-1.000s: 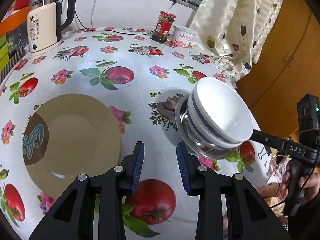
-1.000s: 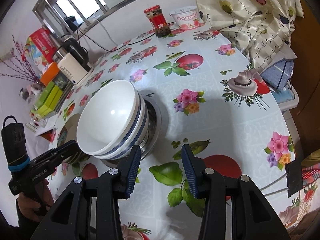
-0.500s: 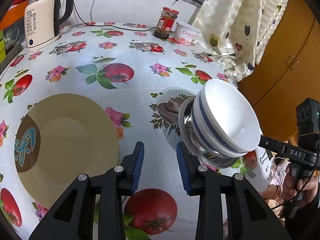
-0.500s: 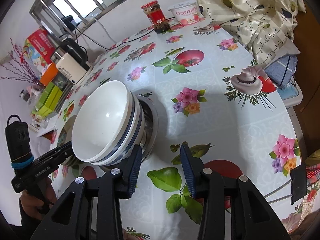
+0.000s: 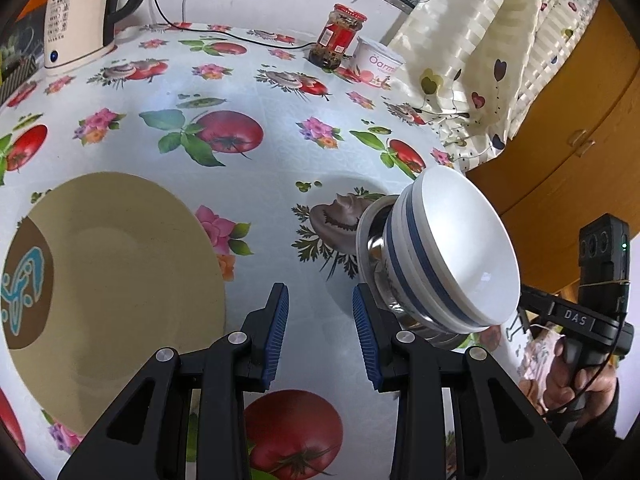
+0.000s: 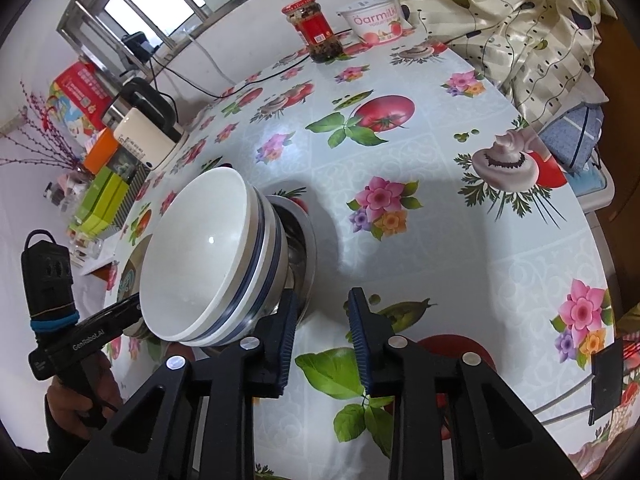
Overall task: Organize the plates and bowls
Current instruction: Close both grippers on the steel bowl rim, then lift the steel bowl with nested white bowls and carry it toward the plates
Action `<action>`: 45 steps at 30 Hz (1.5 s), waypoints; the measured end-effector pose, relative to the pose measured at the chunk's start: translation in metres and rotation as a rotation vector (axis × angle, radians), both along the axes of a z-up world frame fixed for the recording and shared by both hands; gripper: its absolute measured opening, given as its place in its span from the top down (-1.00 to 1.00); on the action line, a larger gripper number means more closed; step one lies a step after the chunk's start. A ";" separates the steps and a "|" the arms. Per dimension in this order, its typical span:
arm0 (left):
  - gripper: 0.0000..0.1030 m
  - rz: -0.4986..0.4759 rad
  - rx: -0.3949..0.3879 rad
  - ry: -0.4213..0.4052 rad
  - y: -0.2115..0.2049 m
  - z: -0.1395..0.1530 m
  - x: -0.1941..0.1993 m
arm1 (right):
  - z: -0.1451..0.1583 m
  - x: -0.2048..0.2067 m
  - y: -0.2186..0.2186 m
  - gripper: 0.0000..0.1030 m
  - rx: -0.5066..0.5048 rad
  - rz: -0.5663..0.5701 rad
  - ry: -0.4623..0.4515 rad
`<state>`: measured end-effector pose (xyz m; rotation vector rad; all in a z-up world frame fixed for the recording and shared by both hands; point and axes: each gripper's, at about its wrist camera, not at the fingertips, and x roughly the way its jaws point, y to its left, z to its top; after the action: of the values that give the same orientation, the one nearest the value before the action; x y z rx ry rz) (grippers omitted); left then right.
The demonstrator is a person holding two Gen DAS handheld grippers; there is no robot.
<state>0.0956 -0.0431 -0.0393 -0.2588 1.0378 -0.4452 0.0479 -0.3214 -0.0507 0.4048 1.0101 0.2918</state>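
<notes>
**Left wrist view, then right: the bowl stack waits beside the plate**

Left wrist view: the left gripper (image 5: 318, 336) hangs over the flowered tablecloth (image 5: 248, 92) with its jaws apart and nothing between them. The tan plate (image 5: 116, 280) lies flat toward the table's left edge, just left of the fingers. The stack of white blue-banded bowls (image 5: 452, 256), nested in a steel bowl (image 5: 376, 256), sits near the right edge, just right of the gripper. A hand (image 5: 572, 376) holds the other tool beyond the stack. A kettle (image 5: 76, 16), a jar (image 5: 338, 36) and a yoghurt tub (image 5: 378, 62) stand along the far edge.

Right wrist view: the right gripper (image 6: 320, 336) has its jaws closing, with only cloth between the pads. Its left finger stands close against the steel bowl's rim (image 6: 308, 248), outside it; whether it touches cannot be told.

The step in hand looks like taking hold of the bowl stack, presumably to set it with the plate. Closing now would catch nothing, so the next move calls for shifting the right gripper left until the rim sits between the pads, then clamping and lifting level so the nested bowls do not slide.
</notes>
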 end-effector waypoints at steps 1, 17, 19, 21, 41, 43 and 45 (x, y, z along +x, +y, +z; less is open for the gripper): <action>0.32 -0.003 -0.009 0.005 0.000 -0.001 0.001 | 0.000 0.001 0.001 0.53 0.002 0.002 0.001; 0.49 -0.057 -0.103 0.064 -0.011 -0.006 0.013 | -0.003 0.011 0.007 0.78 0.030 0.038 0.006; 0.53 -0.061 -0.109 0.062 -0.012 -0.006 0.013 | -0.003 0.012 0.007 0.79 0.031 0.038 0.006; 0.62 -0.067 -0.121 0.066 -0.011 -0.006 0.014 | -0.004 0.013 0.007 0.79 0.034 0.038 0.007; 0.80 -0.092 -0.276 0.163 -0.004 -0.017 0.027 | -0.009 0.017 -0.003 0.79 0.119 0.031 0.029; 0.80 -0.089 -0.294 0.176 -0.003 -0.020 0.028 | -0.010 0.018 -0.005 0.79 0.145 0.027 0.039; 0.80 -0.087 -0.297 0.176 -0.004 -0.020 0.028 | -0.012 0.019 -0.008 0.79 0.169 0.028 0.048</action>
<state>0.1234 -0.0467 -0.0592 -0.5259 1.1570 -0.6654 0.0670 -0.3290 -0.0625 0.5530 1.0426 0.3961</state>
